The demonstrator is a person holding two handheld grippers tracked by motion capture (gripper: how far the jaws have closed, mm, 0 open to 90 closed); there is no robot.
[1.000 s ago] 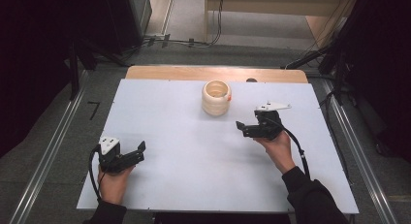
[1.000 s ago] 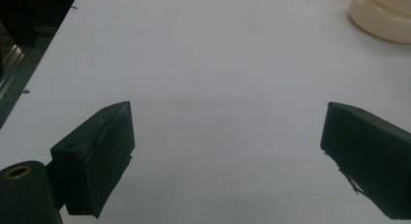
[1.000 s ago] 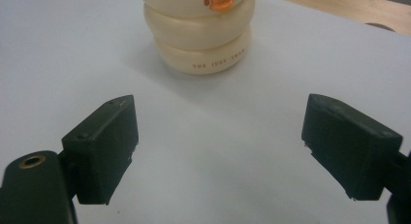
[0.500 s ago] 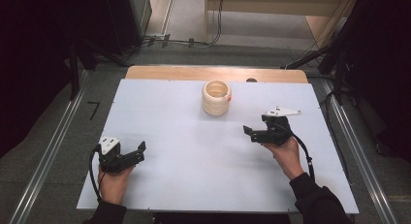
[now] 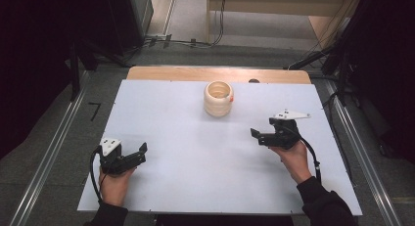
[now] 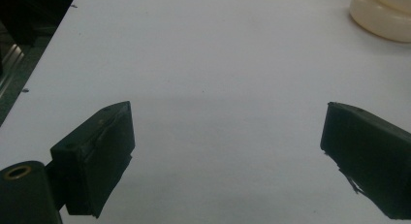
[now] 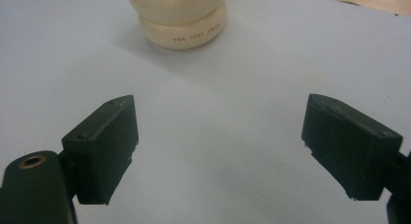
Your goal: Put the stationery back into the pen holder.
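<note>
A cream stack of rings (image 5: pixel 219 98) stands upright at the back middle of the white table top (image 5: pixel 195 138). It has small red lettering on its lowest ring (image 7: pixel 193 37). My right gripper (image 5: pixel 258 135) is held over the right side of the table, open and empty, its jaws wide apart and pointing toward the stack. In the right gripper view the gripper (image 7: pixel 218 146) has bare table between its jaws. My left gripper (image 5: pixel 142 152) rests at the front left, open and empty. The stack's edge (image 6: pixel 383 20) shows far off in the left gripper view.
A strip of wooden board (image 5: pixel 220 74) runs behind the white top. Metal rails (image 5: pixel 49 157) flank the table on both sides, with cables on the floor beyond. A dark cabinet (image 5: pixel 122 15) stands at the back left.
My right gripper has drawn back from the ring stack toward the right and nearer the front, still open. My left gripper has stayed where it was.
</note>
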